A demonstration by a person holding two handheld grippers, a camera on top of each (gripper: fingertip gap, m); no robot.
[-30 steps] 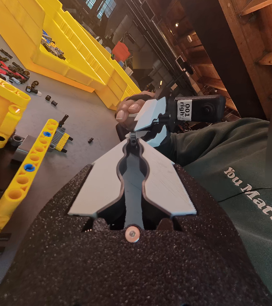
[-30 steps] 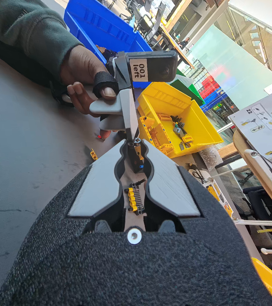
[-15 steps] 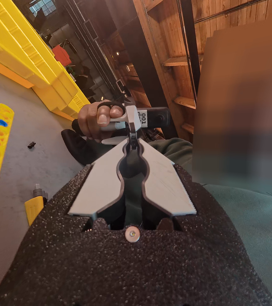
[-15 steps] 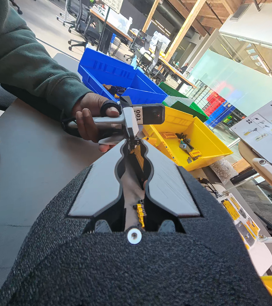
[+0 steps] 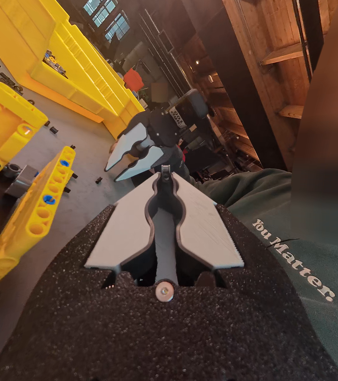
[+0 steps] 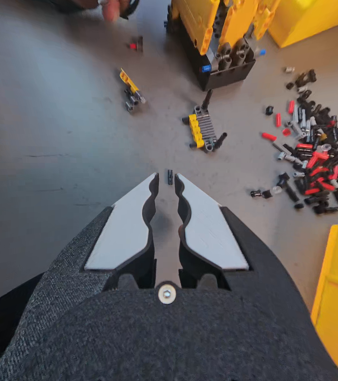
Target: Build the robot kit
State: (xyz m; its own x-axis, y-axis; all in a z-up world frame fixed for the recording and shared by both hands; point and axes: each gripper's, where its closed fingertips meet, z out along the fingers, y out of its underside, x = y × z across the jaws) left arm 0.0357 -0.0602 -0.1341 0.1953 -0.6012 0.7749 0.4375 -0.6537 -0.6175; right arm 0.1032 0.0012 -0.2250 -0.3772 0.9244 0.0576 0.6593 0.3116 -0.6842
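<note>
My left gripper (image 5: pixel 165 174) is shut on a small grey and black connector (image 5: pixel 165 168) that sticks out past its tips, held above the table. My right gripper (image 6: pixel 166 175) is open and points down at the grey table. A small black pin (image 6: pixel 170 176) lies on the table between its fingertips, apart from both. The right gripper also shows in the left wrist view (image 5: pixel 114 172), jaws apart, just left of the left gripper's tips and close to the same black pin (image 5: pixel 98 180).
A yellow and grey assembly (image 6: pixel 202 128) and a pile of red, black and grey pins (image 6: pixel 312 154) lie beyond the right gripper. A large yellow and black model (image 6: pixel 215 41) stands farther back. A long yellow beam (image 5: pixel 46 208) and yellow bins (image 5: pixel 71 61) are left of the left gripper. A person's green sweatshirt (image 5: pixel 287 226) is to its right. The grippers' ends are close to 12 centimeters from one another.
My right gripper has let go of the connector that both grippers held, opened, and swung down to the table over the black pin. My left gripper still holds the connector.
</note>
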